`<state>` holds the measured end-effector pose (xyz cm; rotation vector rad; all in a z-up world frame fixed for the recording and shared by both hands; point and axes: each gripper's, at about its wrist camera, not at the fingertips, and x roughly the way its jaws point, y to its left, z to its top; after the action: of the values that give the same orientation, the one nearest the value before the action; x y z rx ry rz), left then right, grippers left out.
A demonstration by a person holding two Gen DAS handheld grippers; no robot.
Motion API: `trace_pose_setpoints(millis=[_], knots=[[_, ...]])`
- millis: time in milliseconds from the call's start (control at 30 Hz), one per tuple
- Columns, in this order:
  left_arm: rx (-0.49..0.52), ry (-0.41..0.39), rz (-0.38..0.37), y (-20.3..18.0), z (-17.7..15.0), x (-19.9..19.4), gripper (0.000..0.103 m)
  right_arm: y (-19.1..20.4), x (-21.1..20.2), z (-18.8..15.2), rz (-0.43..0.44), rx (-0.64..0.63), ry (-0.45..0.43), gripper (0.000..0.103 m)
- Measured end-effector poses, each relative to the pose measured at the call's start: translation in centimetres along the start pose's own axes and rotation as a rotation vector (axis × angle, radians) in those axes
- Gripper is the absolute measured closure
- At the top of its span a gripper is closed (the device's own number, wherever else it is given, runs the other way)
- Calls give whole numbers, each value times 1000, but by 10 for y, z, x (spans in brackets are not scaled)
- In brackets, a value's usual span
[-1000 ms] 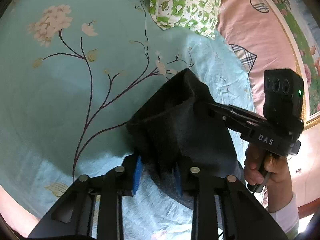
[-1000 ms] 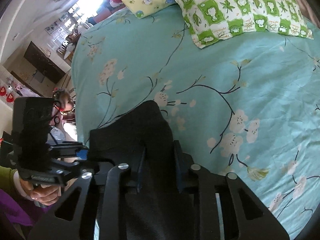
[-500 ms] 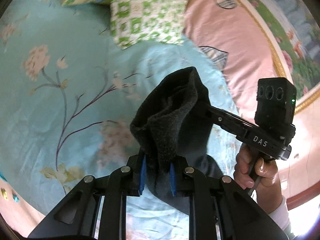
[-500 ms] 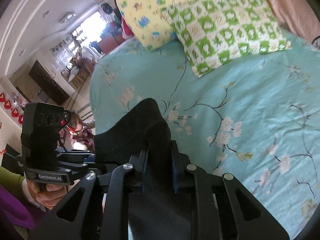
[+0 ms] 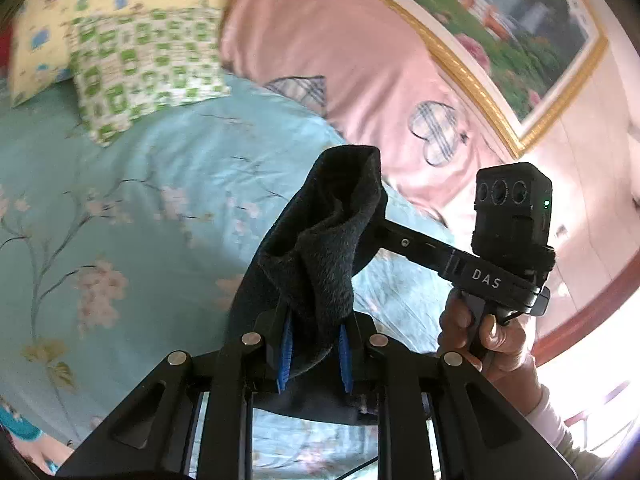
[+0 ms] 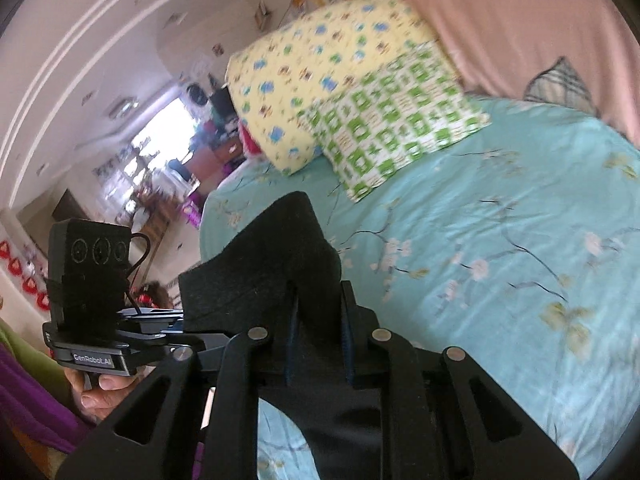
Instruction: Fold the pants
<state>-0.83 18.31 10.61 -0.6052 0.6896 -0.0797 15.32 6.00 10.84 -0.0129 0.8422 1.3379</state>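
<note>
The black pants (image 5: 320,240) hang bunched between both grippers, lifted above the turquoise floral bed (image 5: 120,200). My left gripper (image 5: 314,344) is shut on one edge of the pants, blue pads pressed into the cloth. My right gripper (image 6: 318,344) is shut on the other edge of the pants (image 6: 280,264). In the left wrist view the right gripper's body (image 5: 508,240) shows at the right, its fingers hidden in the cloth. In the right wrist view the left gripper's body (image 6: 92,300) shows at the left. The lower part of the pants is hidden.
A green checked pillow (image 5: 136,68) and a yellow pillow (image 5: 96,8) lie at the head of the bed, also in the right wrist view (image 6: 396,124). A pink headboard cover (image 5: 360,60) and a framed picture (image 5: 500,20) stand behind. The room opens past the bed's left side (image 6: 140,168).
Both grippers have risen and tilted up with the pants, lifting the cloth off the bed. The views now show the pillows, headboard and wall instead of mostly sheet.
</note>
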Motion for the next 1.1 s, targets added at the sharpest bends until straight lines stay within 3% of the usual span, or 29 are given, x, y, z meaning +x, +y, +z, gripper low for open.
trace_pose_setpoints(millis=[667,1100], knots=[[181,136,-109,-98,-36,41,85,-34,-105,-83,-53,168,-203,84],[276,256,-112,-139,-75,91,84,-70,-142,-145,-79,294,-278,85]])
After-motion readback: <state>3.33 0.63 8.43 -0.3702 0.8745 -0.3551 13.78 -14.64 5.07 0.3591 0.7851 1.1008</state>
